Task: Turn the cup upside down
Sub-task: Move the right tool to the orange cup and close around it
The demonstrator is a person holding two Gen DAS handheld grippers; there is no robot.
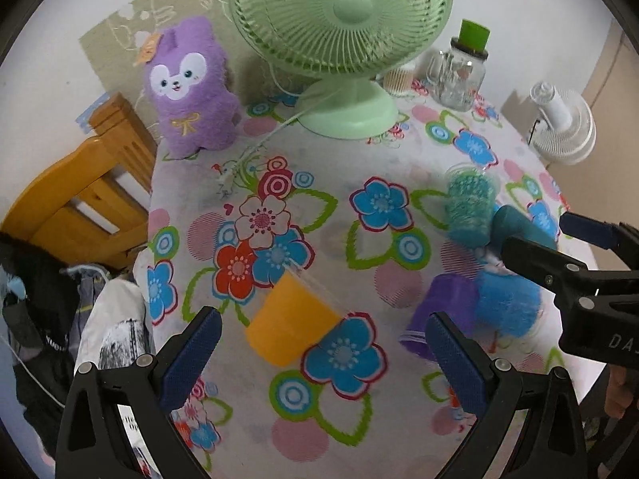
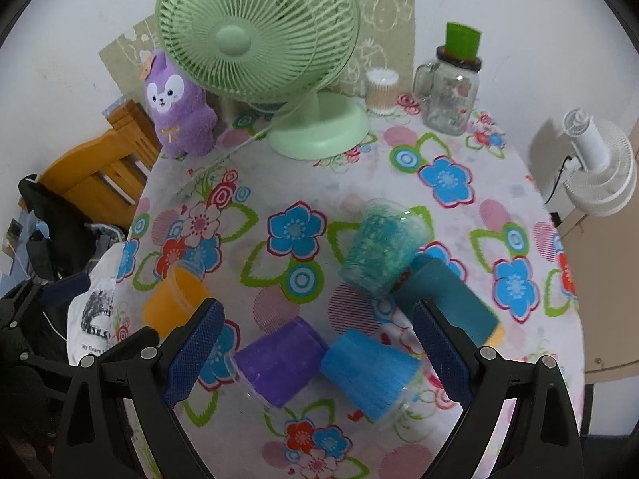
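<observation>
- Left wrist view: the orange cup [image 1: 293, 321] lies tipped on the flowered tablecloth [image 1: 359, 239], just ahead of the left gripper [image 1: 323, 363]. Its long axis runs from near left to far right. The clear rim seems to face far right and the closed base near left, though motion blur makes this hard to judge.
- The left gripper's blue-padded fingers [image 1: 191, 359] stand wide apart. They hold nothing, and the orange cup sits between and slightly beyond them without touching either pad.
- At the right, the purple cup [image 1: 439, 315] and the blue cup [image 1: 507, 305] lie side by side, with the green glitter cup [image 1: 471, 203] farther off. The right gripper [image 1: 559, 247] enters from the right edge above them; how wide it stands cannot be told here.
- Far back stand the green fan [image 1: 343, 40], the purple plush toy [image 1: 191, 88] and a glass jar [image 1: 459, 76].
- Right wrist view: the orange cup [image 2: 175, 299] lies at the near left, its long axis tilted from near left up to far right, just beside the left finger.
- The right gripper [image 2: 319, 355] is spread wide and empty. Between its fingers [image 2: 195, 351] lie the purple cup [image 2: 283, 359] and the blue cup [image 2: 367, 371], touching each other, bases pointing up-left.
- The green glitter cup [image 2: 383, 247] leans against a teal cup [image 2: 451, 303] just beyond.
</observation>
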